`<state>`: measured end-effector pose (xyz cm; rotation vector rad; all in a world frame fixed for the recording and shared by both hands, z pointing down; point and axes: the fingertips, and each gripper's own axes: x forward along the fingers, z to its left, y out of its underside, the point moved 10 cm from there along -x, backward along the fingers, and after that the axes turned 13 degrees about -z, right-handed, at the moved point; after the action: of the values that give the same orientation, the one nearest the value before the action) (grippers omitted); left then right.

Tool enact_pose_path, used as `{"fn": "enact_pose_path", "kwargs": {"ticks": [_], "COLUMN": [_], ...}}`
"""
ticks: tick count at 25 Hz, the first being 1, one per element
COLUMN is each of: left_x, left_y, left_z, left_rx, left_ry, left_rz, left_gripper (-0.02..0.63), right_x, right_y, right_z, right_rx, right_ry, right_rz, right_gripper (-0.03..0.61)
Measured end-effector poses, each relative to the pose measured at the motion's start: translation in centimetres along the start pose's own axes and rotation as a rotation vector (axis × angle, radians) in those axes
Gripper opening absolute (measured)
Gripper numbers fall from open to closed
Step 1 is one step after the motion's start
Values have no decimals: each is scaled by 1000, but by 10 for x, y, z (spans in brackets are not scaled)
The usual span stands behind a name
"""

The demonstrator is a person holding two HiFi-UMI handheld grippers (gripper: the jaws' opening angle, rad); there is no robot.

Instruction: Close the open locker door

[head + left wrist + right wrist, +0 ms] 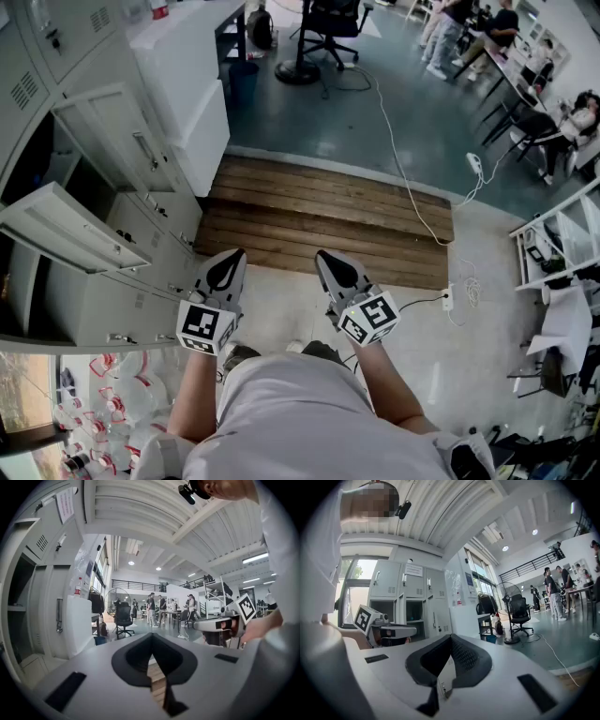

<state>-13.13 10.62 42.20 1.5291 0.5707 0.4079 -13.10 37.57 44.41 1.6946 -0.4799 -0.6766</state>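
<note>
A bank of grey lockers (112,272) runs down the left of the head view. Two of its doors stand swung out: the nearer open locker door (66,230) and a farther one (127,141). In the right gripper view the open compartments (415,616) lie ahead at the left. My left gripper (228,264) (151,637) is held in front of my body, shut and holding nothing, a short way right of the lockers and touching no door. My right gripper (334,264) (450,637) is beside it, also shut and holding nothing.
A wooden plank platform (328,220) lies just ahead on the floor. A white cabinet (187,84) stands beyond the lockers. A cable runs to a power strip (448,298) at the right, near white shelving (562,244). An office chair (328,28) and seated people are farther off.
</note>
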Motion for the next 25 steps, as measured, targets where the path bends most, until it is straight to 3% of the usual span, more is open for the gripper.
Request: {"fn": "enact_pose_path", "kwargs": {"ticks": [5, 12, 18, 25], "left_x": [14, 45, 93, 151], "left_y": [5, 20, 40, 45], "left_z": [-19, -9, 40, 126], "left_rx": [-12, -19, -41, -31], "left_ry": [-9, -4, 1, 7], "left_rz": [20, 57, 62, 67], "left_gripper": [3, 3, 3, 3], "right_x": [-19, -7, 49, 160], "right_y": [2, 17, 30, 34], "right_z": [-22, -53, -89, -126], "right_rx": [22, 68, 79, 61], "right_ry": [-3, 12, 30, -26], "right_rz": [7, 24, 62, 73], "right_gripper": [8, 8, 8, 8]}}
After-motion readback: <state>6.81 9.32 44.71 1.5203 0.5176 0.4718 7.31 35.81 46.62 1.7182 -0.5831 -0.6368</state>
